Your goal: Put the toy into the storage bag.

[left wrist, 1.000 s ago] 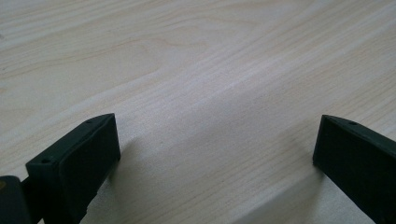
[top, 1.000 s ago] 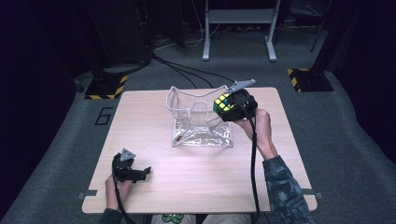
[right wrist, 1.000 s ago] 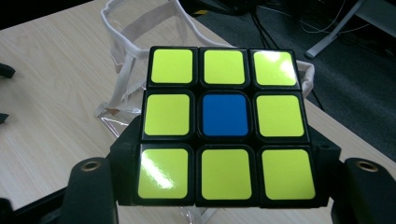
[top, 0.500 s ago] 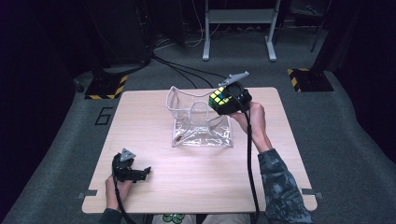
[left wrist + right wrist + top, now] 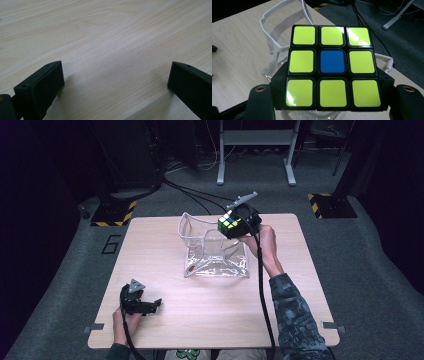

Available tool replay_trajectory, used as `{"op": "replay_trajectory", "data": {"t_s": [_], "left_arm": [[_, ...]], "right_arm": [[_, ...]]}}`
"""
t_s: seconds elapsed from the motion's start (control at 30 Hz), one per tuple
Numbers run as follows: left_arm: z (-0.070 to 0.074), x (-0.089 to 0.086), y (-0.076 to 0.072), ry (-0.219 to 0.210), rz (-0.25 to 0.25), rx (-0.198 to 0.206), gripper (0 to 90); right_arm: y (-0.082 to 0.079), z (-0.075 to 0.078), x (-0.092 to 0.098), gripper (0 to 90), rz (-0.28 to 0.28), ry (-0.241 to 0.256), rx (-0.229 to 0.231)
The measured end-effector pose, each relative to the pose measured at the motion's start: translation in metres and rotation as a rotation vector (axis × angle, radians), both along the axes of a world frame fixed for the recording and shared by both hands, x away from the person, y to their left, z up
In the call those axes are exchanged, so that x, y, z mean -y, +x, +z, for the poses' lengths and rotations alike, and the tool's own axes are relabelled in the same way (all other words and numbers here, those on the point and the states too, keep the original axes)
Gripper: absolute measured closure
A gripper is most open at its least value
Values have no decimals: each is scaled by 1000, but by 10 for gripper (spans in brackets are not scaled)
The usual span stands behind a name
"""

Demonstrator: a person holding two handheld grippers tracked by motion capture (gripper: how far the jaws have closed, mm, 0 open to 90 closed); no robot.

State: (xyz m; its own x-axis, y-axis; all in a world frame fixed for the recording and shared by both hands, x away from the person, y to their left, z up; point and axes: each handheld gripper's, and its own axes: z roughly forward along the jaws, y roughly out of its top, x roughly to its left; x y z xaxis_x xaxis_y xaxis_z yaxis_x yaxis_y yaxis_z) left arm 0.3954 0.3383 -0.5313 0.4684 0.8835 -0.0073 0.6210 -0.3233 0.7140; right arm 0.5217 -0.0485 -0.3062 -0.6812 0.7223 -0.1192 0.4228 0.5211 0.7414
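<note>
A puzzle cube with yellow stickers and a blue centre is held in the air by my right gripper, which is shut on it over the right rim of a clear plastic bag. The bag stands open with white-edged handles at the middle of the wooden table. My left gripper rests near the table's front left, jaws open and wide apart over bare wood, holding nothing.
A metal stand and black cables lie on the grey floor behind the table. Striped black-and-yellow bases sit on the floor at both far corners. A "6" mark is beside the table's left edge.
My right gripper has carried the cube up and slightly left, from beside the bag's right wall to above its rim. The left gripper has stayed where it was.
</note>
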Motion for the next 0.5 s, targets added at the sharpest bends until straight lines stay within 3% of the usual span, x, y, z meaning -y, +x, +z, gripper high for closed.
{"op": "replay_trajectory", "data": {"t_s": [0.5], "left_arm": [[0,0,0,-1,1,0,4]], "right_arm": [[23,-22,-10,331,-22,-20,-54]]}}
